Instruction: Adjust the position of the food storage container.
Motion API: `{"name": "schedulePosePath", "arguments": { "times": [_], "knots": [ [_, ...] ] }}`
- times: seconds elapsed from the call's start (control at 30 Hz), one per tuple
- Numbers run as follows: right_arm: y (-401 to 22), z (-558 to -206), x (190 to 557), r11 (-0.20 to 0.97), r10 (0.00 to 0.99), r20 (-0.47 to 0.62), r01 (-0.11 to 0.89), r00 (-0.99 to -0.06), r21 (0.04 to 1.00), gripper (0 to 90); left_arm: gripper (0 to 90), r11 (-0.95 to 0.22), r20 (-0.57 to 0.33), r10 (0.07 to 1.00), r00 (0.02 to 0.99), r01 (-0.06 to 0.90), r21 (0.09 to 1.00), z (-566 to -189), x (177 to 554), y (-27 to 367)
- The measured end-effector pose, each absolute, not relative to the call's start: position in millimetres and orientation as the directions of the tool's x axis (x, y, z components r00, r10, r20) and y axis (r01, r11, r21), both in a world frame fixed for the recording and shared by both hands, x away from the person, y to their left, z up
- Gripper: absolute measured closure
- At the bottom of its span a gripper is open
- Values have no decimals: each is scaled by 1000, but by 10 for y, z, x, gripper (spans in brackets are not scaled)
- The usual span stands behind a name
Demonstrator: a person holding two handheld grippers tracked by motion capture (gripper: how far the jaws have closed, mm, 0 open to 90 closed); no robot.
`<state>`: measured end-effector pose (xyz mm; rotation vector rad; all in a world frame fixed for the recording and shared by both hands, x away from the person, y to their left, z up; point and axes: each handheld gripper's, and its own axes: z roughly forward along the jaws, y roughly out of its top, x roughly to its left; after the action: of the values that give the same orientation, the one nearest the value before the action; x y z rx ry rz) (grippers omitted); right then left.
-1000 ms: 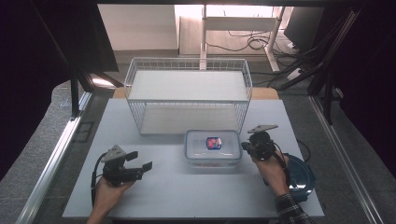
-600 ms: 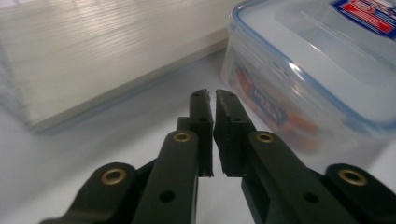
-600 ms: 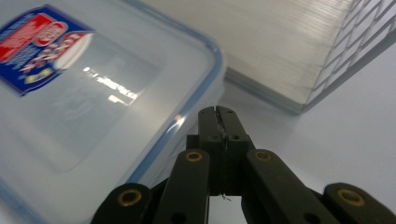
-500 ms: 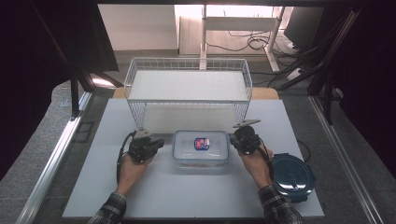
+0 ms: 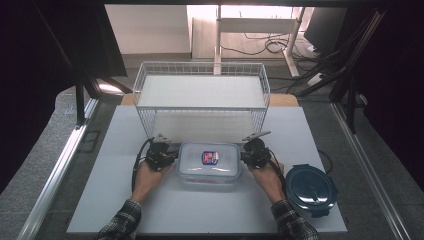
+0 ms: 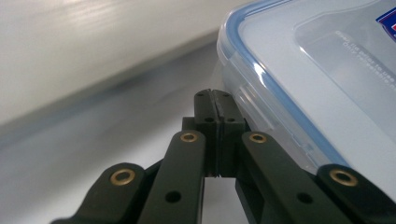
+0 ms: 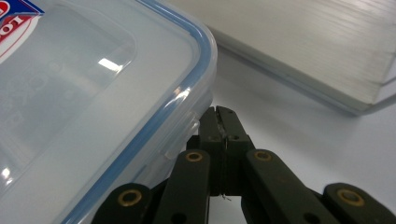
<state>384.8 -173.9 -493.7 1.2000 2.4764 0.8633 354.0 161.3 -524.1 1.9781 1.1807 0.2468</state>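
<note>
Now the left gripper (image 5: 167, 153) and the right gripper (image 5: 248, 150), both pinched together on nothing, flanked the clear rectangular plastic box with blue-sealed lid (image 5: 209, 162), their tips at its short ends.

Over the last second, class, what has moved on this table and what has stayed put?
Both hands moved in: the left gripper, now shut, and the shut right gripper flank the clear container, which shifted left. The wire basket and blue lid stayed.

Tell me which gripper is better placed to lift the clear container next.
Neither alone. The left gripper and the right gripper, both shut, flank the clear container at opposite ends, likely for a two-handed lift.
</note>
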Motion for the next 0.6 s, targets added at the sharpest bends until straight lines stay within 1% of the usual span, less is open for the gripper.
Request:
{"name": "schedulePosePath", "arguments": {
  "times": [0.13, 0.17, 0.23, 0.37, 0.4, 0.5, 0.6],
  "knots": [
    [-1681, -4909, 3727, 490, 764, 34, 613, -644, 620, 891, 900, -242, -226, 814, 535, 666, 706, -5194, 3349, 1676],
    [-1672, -4904, 3706, 493, 760, 35, 611, -649, 620, 891, 900, -242, -226, 814, 535, 666, 706, -5194, 3349, 1676],
    [-1633, -4896, 3639, 502, 751, 38, 606, -660, 617, 891, 900, -235, -225, 823, 521, 673, 701, -5184, 3179, 1731],
    [-1554, -4922, 3486, 532, 725, 33, 589, -688, 608, 891, 900, -240, -218, 830, 513, 682, 690, -5193, 3046, 1774],
    [-1539, -4927, 3449, 536, 721, 36, 589, -692, 605, 891, 900, -249, -211, 832, 513, 685, 684, -5193, 2954, 1794],
    [-1509, -4935, 3346, 548, 705, 37, 578, -708, 605, 891, 900, -240, -221, 835, 503, 696, 677, -5192, 2819, 1829],
    [-1479, -4948, 3266, 560, 701, 22, 569, -713, 603, 891, 900, -268, -188, 841, 508, 691, 671, -5204, 2783, 1815]
  ]
}}
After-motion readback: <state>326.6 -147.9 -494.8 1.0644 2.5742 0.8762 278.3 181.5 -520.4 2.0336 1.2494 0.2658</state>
